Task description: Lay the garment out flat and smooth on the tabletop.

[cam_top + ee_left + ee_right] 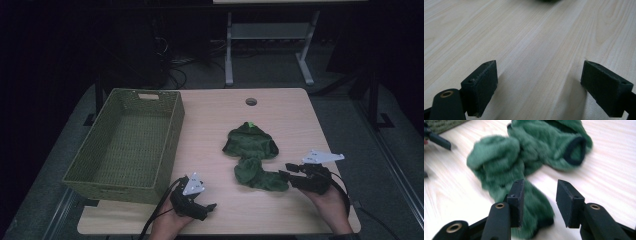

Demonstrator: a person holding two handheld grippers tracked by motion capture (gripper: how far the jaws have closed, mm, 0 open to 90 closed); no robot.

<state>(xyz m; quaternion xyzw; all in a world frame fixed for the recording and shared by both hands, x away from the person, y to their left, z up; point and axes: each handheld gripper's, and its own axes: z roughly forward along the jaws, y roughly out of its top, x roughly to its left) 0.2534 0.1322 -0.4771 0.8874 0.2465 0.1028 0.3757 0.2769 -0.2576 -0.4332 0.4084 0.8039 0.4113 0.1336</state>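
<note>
We are looking down on a pale wooden table (210, 125). A crumpled green fleece garment (252, 155) is lying right of the table's middle, its lower end trailing toward the right gripper (287, 170).

We are holding the right gripper low at the table's right front, pointing left at the garment's nearer end. In the right gripper view, its jaws are standing partly apart; the left jaw is sitting over the fleece (524, 165), the right jaw over bare wood, and the gap between the pads is showing table and the edge of the cloth. The pads are not pressing on anything. The dark-trimmed opening of the garment is lying farther off, upper right in that view.

We are resting the left gripper (209, 207) near the front edge, just beside the woven green basket (100, 170), well apart from the garment. In the left gripper view, its jaws are standing wide apart over bare wood (536, 50).

The basket is sitting on the table's left side.
</note>
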